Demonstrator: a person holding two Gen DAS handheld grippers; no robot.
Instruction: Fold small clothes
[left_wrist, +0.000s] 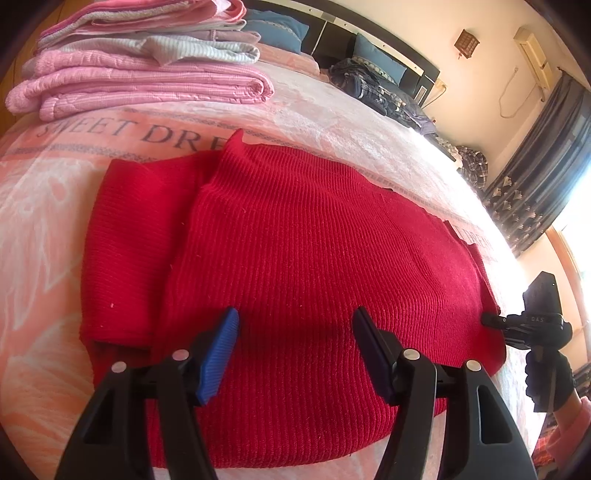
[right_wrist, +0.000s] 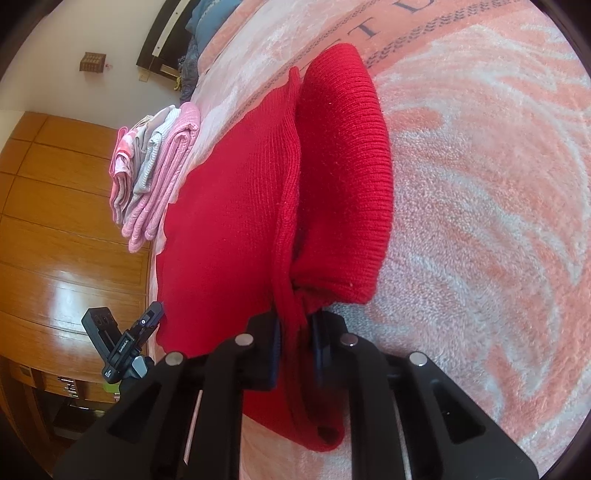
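The red ribbed knit sweater lay mid-frame on the fuzzy pink bed blanket. Right claw was pinched on its hem edge; left claw hovered wide, holding nothing. I'd lift slow and keep the stretchy knit taut so the fold lands square, like the pink stack upper left.

The left gripper hangs with its jaws spread wide apart; nothing sits between its fingers, one faced with a blue ribbed pad, the other dark. The right gripper has its jaws drawn close together, pinching a fold of red knit between the fingertips. In the left wrist view, a dark-gloved hand grips the right gripper's handle, a pink sleeve behind it.
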